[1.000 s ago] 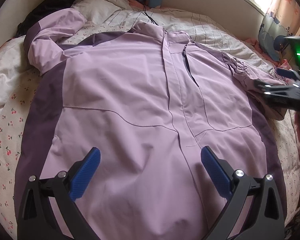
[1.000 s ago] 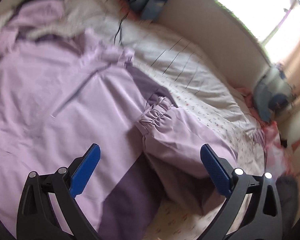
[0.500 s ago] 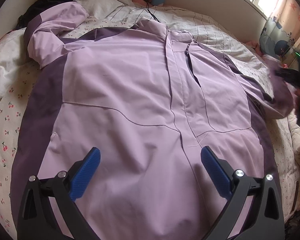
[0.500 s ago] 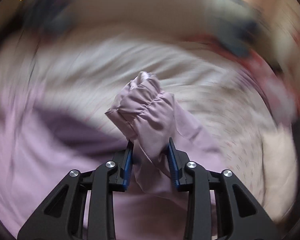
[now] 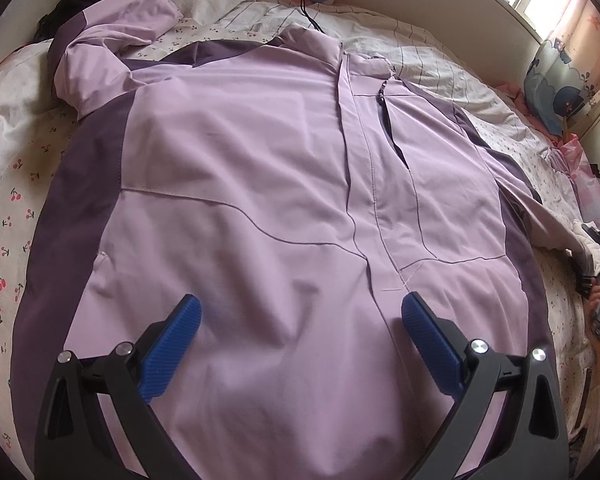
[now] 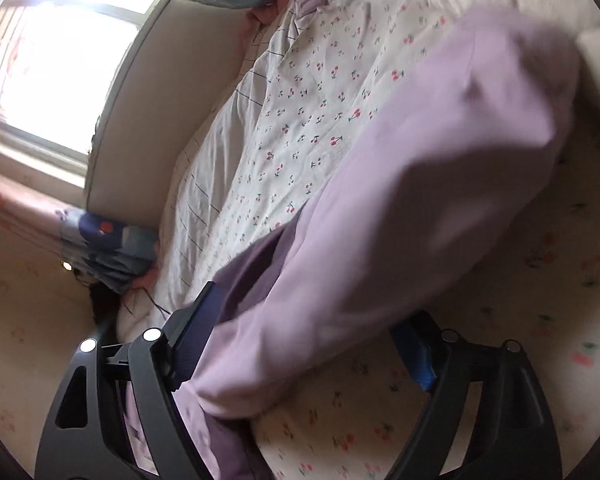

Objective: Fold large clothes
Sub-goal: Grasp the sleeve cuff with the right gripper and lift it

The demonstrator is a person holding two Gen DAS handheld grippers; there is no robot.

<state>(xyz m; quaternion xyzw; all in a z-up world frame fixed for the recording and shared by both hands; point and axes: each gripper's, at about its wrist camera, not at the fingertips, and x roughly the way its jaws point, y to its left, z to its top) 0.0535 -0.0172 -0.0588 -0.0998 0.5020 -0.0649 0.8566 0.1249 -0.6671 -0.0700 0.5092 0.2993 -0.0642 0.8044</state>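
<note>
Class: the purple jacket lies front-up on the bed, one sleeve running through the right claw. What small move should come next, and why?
Probably draw the right claw back off the sleeve. Its jaws are opening with the sleeve between them, the blue pad clear of the cloth. The jacket lies flat; the left claw hovers open above it.

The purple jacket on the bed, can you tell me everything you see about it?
The purple jacket lies front up, spread flat on the cherry-print sheet. It looks smooth and thin: light lilac, with darker purple side panels, a closed front placket and a chest zip. One sleeve lies bunched near its shoulder; the other sleeve runs between the opening jaws of the right gripper.
</note>
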